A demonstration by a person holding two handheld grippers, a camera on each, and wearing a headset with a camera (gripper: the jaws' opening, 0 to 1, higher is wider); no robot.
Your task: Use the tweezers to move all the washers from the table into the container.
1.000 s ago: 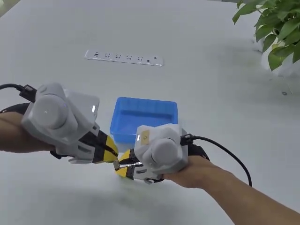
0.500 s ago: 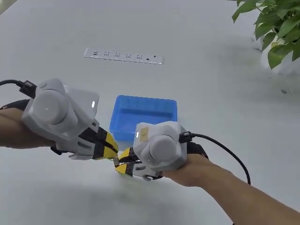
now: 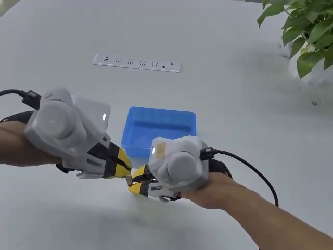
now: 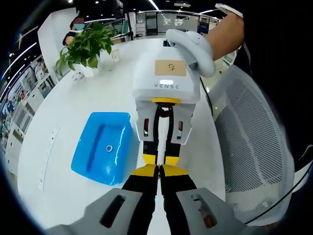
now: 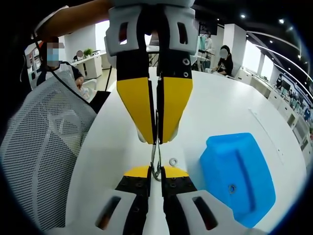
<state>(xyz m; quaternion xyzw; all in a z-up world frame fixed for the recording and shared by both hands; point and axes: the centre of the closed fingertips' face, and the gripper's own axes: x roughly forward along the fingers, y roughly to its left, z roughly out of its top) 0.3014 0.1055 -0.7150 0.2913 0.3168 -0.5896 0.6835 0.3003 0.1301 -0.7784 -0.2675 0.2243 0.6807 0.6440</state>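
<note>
Right now the two grippers are meeting tip to tip close in front of the person, w/ the tweezers [image 5: 155, 155] bridging them. The left gripper [image 4: 157, 170] is pressing its jaws tight together on the thin metal legs. The right gripper [image 5: 155, 174] is closing on the looped end w/ its jaws nearly touching, tho the fisheye is making it hard to tell how firmly it's biting. I'm reading this as a regrip of the tool, i.e. no pick is under way yet.

Doing it well means one gripper keeping full hold until the other is sitting square on the legs, so the tweezers aren't twisting or springing out. The final hold should be landing partway along the legs, leaving the points free to open & pinch.

Just beside the tips, one washer [image 5: 172, 161] is lying flat on the table [image 5: 215, 112], not touching the tweezers. It's thin & flat, so the points will prob. be needing a low angle, either pinching the rim or hooking one leg thru the hole.

A bit beyond, the blue container [image 5: 220, 152] is sitting near w/ its top open and another washer [image 5: 232, 187] lying inside, so the carry is looking short.

Farther back, a power strip [image 3: 137, 63] and a plant [image 3: 307, 31] are sitting well apart from the work.
</note>
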